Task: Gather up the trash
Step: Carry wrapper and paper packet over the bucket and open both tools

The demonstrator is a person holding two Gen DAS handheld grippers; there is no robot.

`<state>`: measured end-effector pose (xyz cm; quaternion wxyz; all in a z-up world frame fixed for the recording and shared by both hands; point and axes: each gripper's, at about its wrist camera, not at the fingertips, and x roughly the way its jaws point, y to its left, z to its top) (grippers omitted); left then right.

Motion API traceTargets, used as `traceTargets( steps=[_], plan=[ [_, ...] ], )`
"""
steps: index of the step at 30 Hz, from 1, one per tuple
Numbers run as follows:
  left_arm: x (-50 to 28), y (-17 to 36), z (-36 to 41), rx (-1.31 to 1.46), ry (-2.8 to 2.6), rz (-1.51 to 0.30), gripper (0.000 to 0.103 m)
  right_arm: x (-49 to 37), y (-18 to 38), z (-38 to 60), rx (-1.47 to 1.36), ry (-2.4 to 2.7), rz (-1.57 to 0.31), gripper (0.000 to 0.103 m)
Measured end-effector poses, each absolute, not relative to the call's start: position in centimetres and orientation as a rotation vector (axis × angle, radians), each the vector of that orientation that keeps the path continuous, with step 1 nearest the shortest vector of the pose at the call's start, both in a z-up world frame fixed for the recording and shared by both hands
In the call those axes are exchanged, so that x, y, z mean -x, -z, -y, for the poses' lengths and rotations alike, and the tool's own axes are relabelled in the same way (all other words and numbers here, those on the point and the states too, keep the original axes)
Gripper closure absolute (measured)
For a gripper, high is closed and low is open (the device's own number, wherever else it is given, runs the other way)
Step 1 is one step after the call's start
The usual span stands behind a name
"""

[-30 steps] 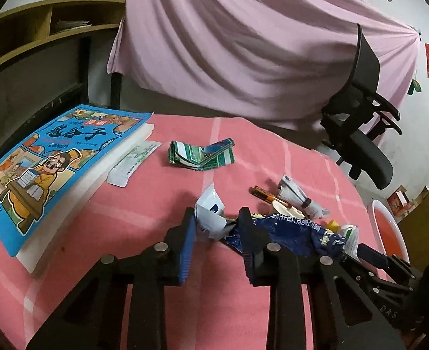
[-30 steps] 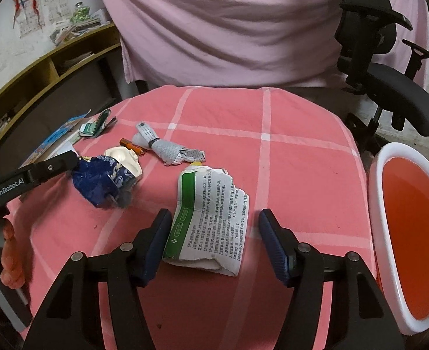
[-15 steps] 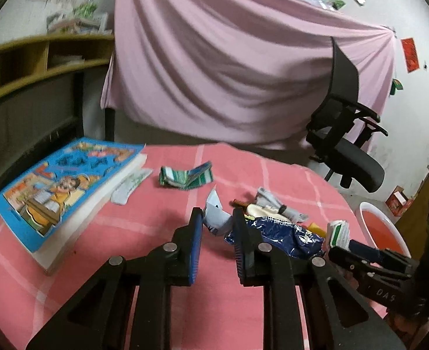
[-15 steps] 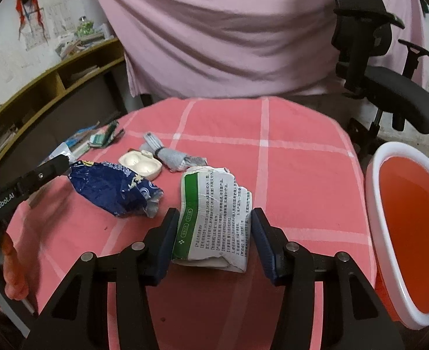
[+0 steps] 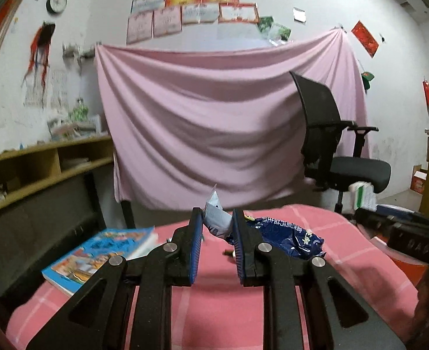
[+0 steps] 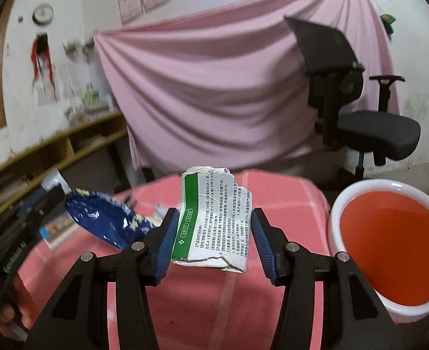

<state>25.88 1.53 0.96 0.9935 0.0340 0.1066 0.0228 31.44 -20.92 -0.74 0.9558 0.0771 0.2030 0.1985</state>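
Observation:
A crumpled dark blue snack wrapper [image 5: 284,234] hangs above the pink checked table [image 5: 345,250]. My left gripper [image 5: 216,230] is shut on its silver torn end [image 5: 214,220]. The right wrist view shows the same wrapper [image 6: 106,218] at the left. My right gripper [image 6: 213,233] is shut on a torn white packet with a green stripe and printed text [image 6: 214,218], held upright off the table. That packet [image 5: 363,195] and the right gripper's black body [image 5: 404,229] show at the far right of the left wrist view.
A white-rimmed tub with a red inside [image 6: 334,218] stands low beside the table, to the right. A blue picture book [image 5: 106,248] lies at the table's left edge. Small scraps [image 6: 156,215] lie on the cloth. A black office chair [image 6: 360,116] and a pink sheet stand behind.
Both grippers closed on their pieces and rose from the table, tilting up toward the wall. The blue wrapper and the white packet came up with them.

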Motion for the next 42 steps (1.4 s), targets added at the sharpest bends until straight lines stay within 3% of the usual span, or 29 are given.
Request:
traceTargets(
  steps=[8,16,31,42],
  plan=[
    [-23.8,-2.5,1.6,-0.078,0.039,-0.128,0.086,-28.7,-1.9,25.2,-0.181,-0.291,-0.198,0.054],
    [-24.5,-5.3,7.8,-0.065,0.162,-0.135,0.086,-27.6,-2.8,31.4,-0.199,-0.166,-0.13,0.054],
    [-31.2,-5.4,19.9,-0.066,0.351,-0.366,0.086,-30.5,-0.2,41.6,-0.342,0.025,-0.317,0.054],
    [-34.2,-2.7,23.1,-0.027,0.336,-0.527,0.086,-31.2,1.8,43.2,-0.397,0.015,-0.438,0.054]
  ],
)
